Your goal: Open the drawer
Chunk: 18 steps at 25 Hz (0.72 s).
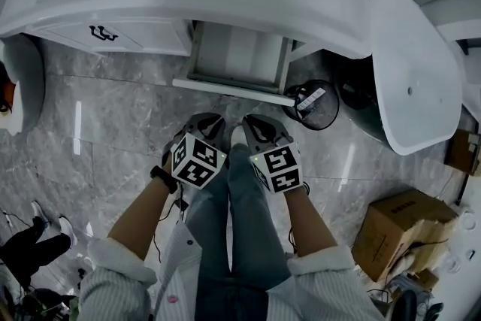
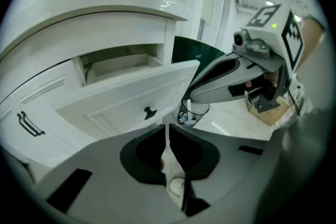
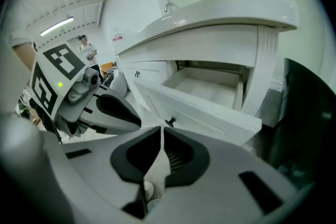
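The white vanity's drawer (image 1: 234, 56) stands pulled out under the counter, its inside bare. Its front panel (image 1: 231, 89) carries a small black knob (image 2: 150, 112), which shows too in the right gripper view (image 3: 170, 122). My left gripper (image 1: 208, 124) hangs shut and holding nothing a little in front of the panel, above the floor; its jaws meet in a thin seam (image 2: 167, 129). My right gripper (image 1: 254, 125) is beside it, also shut on nothing (image 3: 161, 131). Neither touches the drawer.
A second, closed drawer with a black handle (image 1: 104, 33) sits to the left. A black wire wastebasket (image 1: 313, 104) stands at the open drawer's right corner. A white oval fixture (image 1: 413, 71) is at the right, a cardboard box (image 1: 402, 225) on the marble floor (image 1: 120, 124).
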Each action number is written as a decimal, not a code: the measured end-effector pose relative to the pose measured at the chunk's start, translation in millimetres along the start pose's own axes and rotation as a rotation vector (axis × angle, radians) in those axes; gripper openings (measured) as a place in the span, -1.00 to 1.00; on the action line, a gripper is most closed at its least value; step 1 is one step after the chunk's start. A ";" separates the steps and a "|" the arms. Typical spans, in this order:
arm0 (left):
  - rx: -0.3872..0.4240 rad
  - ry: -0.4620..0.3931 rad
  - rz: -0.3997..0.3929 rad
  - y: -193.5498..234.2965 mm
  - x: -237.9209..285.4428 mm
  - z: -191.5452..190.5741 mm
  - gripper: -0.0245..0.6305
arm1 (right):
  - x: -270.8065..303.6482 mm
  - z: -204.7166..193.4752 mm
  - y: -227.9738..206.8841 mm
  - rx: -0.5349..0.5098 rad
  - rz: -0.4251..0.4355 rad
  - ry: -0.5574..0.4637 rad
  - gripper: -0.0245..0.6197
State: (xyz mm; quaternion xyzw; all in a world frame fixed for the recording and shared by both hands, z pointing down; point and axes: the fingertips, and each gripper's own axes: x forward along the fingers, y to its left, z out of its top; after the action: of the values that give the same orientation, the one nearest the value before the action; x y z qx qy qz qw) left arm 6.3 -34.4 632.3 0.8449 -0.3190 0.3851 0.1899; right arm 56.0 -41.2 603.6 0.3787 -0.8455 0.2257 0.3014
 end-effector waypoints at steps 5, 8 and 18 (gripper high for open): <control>-0.082 -0.094 -0.013 -7.7 -29.9 40.2 -0.83 | -34.2 29.5 1.3 0.017 -0.027 -0.060 -0.84; -0.109 -0.145 -0.002 -4.2 -46.1 69.4 -0.85 | -49.0 54.6 3.1 -0.020 -0.035 -0.093 -0.85; -0.237 -0.312 0.020 -7.2 -131.0 156.8 -0.85 | -119.1 129.4 13.4 -0.052 -0.026 -0.175 -0.87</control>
State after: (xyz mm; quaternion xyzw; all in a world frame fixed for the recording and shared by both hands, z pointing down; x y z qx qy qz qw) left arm 28.8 -66.5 431.7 0.8629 -0.3962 0.2110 0.2323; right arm 65.1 -51.8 427.8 0.3998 -0.8693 0.1658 0.2388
